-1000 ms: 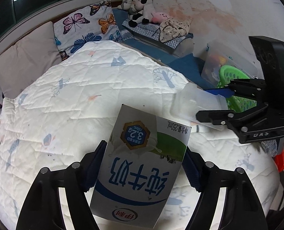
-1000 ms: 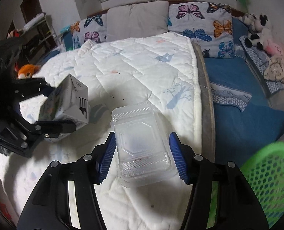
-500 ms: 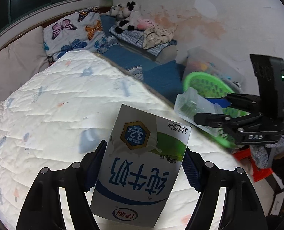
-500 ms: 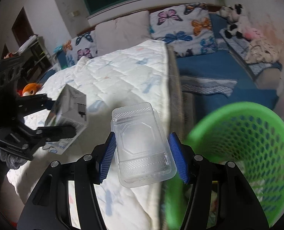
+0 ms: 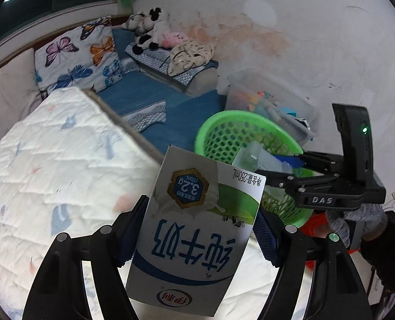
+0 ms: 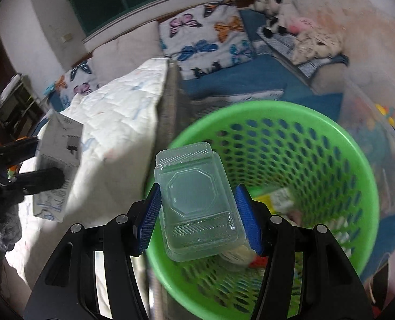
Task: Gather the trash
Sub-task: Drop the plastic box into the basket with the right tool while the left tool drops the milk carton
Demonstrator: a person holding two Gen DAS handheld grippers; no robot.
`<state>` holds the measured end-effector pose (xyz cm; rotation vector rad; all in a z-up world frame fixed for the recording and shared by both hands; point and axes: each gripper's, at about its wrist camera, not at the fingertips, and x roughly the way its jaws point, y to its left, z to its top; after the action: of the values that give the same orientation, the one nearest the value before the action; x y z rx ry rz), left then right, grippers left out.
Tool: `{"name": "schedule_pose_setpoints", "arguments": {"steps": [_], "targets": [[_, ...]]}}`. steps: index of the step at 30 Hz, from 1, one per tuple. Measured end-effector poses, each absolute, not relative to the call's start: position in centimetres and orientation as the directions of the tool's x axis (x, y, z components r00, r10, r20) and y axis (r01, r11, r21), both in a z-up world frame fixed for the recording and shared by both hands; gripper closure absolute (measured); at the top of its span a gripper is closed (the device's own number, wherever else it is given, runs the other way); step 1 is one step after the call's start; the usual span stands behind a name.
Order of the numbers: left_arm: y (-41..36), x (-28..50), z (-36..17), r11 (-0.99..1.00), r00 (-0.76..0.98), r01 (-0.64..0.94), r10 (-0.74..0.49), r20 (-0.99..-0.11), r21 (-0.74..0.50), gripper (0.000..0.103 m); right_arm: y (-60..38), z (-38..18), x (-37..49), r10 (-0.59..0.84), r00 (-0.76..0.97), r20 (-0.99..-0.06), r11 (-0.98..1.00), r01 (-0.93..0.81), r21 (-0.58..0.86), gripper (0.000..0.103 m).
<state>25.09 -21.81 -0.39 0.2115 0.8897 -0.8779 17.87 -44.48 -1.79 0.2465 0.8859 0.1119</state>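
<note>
My left gripper (image 5: 197,229) is shut on a white, blue and green milk carton (image 5: 194,229), held above the bed's edge. To its right the green mesh basket (image 5: 224,130) stands on the floor. My right gripper (image 6: 198,213) is shut on a clear plastic clamshell box (image 6: 197,202) and holds it over the green mesh basket (image 6: 330,138), which has some trash in its bottom. In the left wrist view the right gripper (image 5: 282,165) reaches over the basket rim with the clamshell box (image 5: 253,157). In the right wrist view the left gripper (image 6: 48,160) with the milk carton (image 6: 61,146) is at far left.
The bed with a white quilt (image 5: 51,154) fills the left. Butterfly pillows (image 5: 74,58) and plush toys (image 5: 154,32) lie at the back. A clear storage bin (image 5: 272,101) of toys stands against the stained wall behind the basket. A gloved hand (image 5: 362,221) holds the right gripper.
Both grippers have swung right, off the quilt toward the basket. The clamshell box now hangs over the basket's opening; the carton has reached the bed's edge. Both grips are unchanged.
</note>
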Motion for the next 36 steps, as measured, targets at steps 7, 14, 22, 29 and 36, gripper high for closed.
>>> {"name": "schedule_pose_setpoints", "arguments": {"steps": [7,14,22,29,36], "targets": [[-25.3,24.4,0.1,0.625,0.303,0.755,-0.601,-0.740,-0.198,0.032,-47.1,-2.6,16.5,0.144,0.626,-0.766,0.965,0.081,0.247,0.044],[-27.3,24.3,0.5,0.619,0.294,0.752,-0.622,-0.726,-0.226,0.032,-49.2,-2.9,15.5,0.119,0.634,-0.764,0.955,0.138,0.264,0.038],[-29.6,24.1,-0.3,0.627,0.279,0.736,-0.625,-0.729,-0.256,0.032,-50.5,-1.6,12.8,0.096,0.666,-0.739,0.945,0.172,0.278,0.031],[-31.2,23.7,-1.2,0.632,0.276,0.725,-0.632,-0.724,-0.275,0.031,-50.5,-0.7,10.2,0.072,0.689,-0.721,0.947,0.180,0.267,0.026],[-32.0,23.8,-2.1,0.636,0.263,0.704,-0.648,-0.715,-0.317,0.031,-49.8,-1.0,9.0,0.068,0.690,-0.720,0.945,0.187,0.269,0.026]]}}
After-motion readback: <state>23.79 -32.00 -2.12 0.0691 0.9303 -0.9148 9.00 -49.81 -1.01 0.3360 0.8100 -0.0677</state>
